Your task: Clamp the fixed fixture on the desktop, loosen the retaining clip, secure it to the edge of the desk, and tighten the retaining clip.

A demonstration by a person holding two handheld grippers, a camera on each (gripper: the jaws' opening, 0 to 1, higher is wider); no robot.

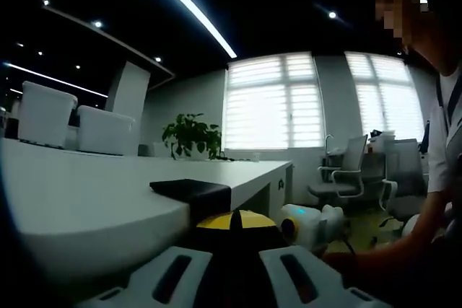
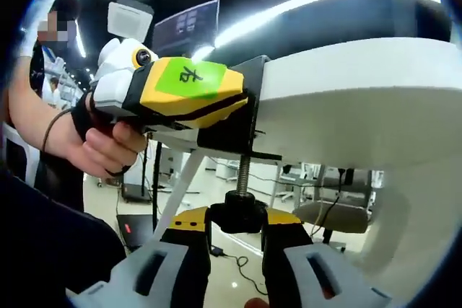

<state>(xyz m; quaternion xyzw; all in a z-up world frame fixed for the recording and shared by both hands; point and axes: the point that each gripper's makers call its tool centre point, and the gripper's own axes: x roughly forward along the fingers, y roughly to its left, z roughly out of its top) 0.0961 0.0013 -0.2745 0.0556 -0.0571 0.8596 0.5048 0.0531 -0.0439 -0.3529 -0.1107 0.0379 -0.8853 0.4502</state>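
A black clamp fixture (image 1: 191, 189) sits over the edge of the white desk (image 1: 79, 200). My left gripper (image 1: 234, 221) is shut on its body, yellow tips pressed together just behind the top plate. In the right gripper view, the clamp (image 2: 234, 124) hugs the desk edge (image 2: 361, 99), and a threaded screw (image 2: 244, 171) hangs down to a black knob (image 2: 242, 207). My right gripper (image 2: 242, 223) is shut on that knob from below. The left gripper (image 2: 184, 88), yellow with a green label, holds the clamp from the left in a person's hand (image 2: 101, 146).
Two white bins (image 1: 50, 117) and a potted plant (image 1: 191, 136) stand at the desk's far side. Office chairs (image 1: 346, 171) stand on the floor by the windows. The right gripper (image 1: 310, 223) shows below the desk edge. A person's sleeve (image 2: 43, 250) fills the lower left.
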